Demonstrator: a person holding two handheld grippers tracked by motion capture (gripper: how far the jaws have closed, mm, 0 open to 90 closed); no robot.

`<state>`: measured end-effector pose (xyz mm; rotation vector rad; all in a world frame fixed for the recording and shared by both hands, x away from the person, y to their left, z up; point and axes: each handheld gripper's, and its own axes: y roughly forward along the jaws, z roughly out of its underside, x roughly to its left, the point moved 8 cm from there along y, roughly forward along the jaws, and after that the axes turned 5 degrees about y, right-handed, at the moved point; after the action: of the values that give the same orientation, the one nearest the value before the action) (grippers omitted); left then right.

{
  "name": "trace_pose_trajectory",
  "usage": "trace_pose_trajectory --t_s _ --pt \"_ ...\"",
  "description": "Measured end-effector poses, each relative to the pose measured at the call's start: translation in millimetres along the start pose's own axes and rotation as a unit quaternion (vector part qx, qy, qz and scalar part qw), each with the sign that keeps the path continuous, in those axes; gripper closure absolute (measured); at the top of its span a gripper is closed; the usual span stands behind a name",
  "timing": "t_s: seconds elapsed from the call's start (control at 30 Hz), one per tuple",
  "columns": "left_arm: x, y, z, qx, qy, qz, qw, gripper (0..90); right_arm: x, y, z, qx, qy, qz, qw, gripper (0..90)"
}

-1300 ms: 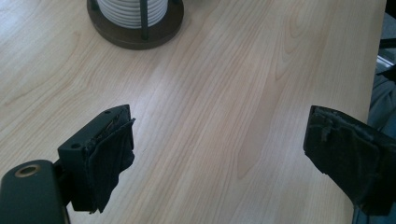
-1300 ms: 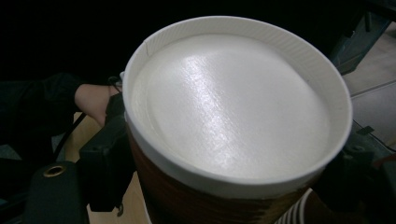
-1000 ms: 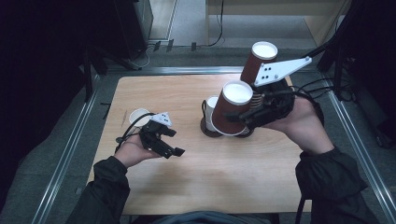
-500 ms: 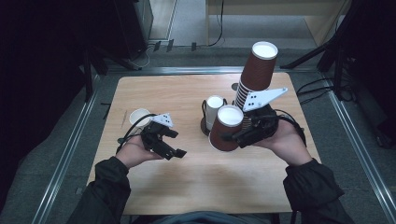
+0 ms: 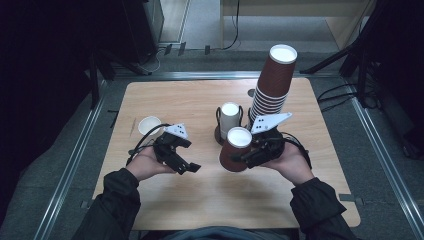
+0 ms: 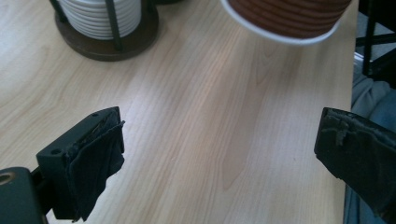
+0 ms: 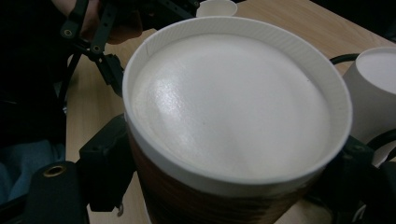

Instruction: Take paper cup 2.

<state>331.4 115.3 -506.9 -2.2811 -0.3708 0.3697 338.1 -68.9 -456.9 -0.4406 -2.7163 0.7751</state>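
A light wooden table [image 5: 165, 100] with rounded corners stands on a grey floor, with metal rails [image 5: 65, 175] along its left and right sides and dark room around. The front part of the tabletop, between the two forearms, is bare, and the far left part is free too.

The left gripper [image 5: 184, 165] is held low over the table at the left of the middle, its jaws spread wide with only wood grain between them; in the left gripper view the pads [image 6: 98, 158] look worn and frayed. Just behind it a small white cup [image 5: 149, 125] stands upright on the table.

The right gripper [image 5: 245, 156] pinches a brown ribbed paper cup [image 5: 236, 150] by its wall, one jaw on each side. The cup is upright, its mouth up, white inside with a rolled white rim, and it is lifted above the table near the middle. Behind it stands a round dark holder [image 5: 219, 131] with thin wire posts, keeping a stack of white cups [image 5: 230, 119]. To the right of it rises a tall, slightly leaning stack of brown cups [image 5: 272, 85], near the far right edge.
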Motion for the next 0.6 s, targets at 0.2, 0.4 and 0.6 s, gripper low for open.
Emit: trace_pose_trajectory --t_s 0.2,0.4,0.6 --pt "-1.2 4.8 -0.8 -0.004 0.005 0.004 1.0000 0.0 -7.4 12.4 13.8 0.009 0.003 -0.002 1.0000 19.6" --pt "-1.3 10.7 0.1 0.001 0.009 0.008 0.9999 0.0 -12.0 21.1 20.3 -0.001 0.002 -0.007 1.0000 19.6" --pt "-2.2 16.0 0.1 -0.004 0.005 0.013 0.9999 0.0 -10.0 30.6 25.1 0.008 0.000 -0.018 0.9998 19.6"
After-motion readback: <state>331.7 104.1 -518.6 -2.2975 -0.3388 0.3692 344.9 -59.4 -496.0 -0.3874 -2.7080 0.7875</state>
